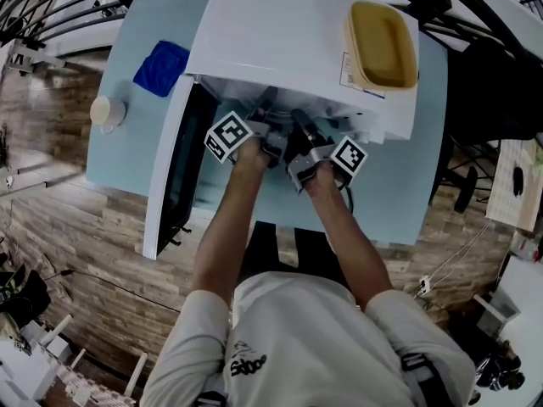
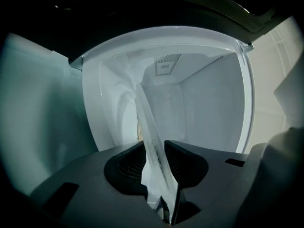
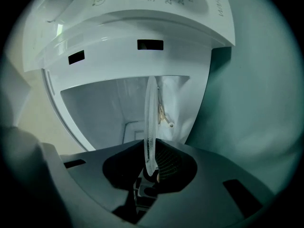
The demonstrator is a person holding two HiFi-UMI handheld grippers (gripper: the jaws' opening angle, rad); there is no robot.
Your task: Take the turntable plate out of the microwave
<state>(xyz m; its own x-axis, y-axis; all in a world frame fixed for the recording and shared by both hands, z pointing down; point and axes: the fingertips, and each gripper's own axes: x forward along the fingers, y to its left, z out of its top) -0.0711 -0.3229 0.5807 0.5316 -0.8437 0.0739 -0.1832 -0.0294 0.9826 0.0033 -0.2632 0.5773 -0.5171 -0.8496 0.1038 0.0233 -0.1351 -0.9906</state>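
Now left tongs (image 2: 153,144) and right tongs (image 3: 151,141) both clamp the clear glass turntable plate (image 2: 148,127) by its near rim. Probably heavy, stiff, slippery, breakable; the two-point rim hold suits it.

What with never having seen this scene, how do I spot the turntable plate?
The white microwave stands open on the blue table. At its mouth the left gripper and right gripper hold the turntable plate, the only clear glass disc.

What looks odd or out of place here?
Nothing is spilled or broken. Only the glass plate sits slanted between the left gripper's fingers, yet straight in the right gripper's, so that grip may be uneven.
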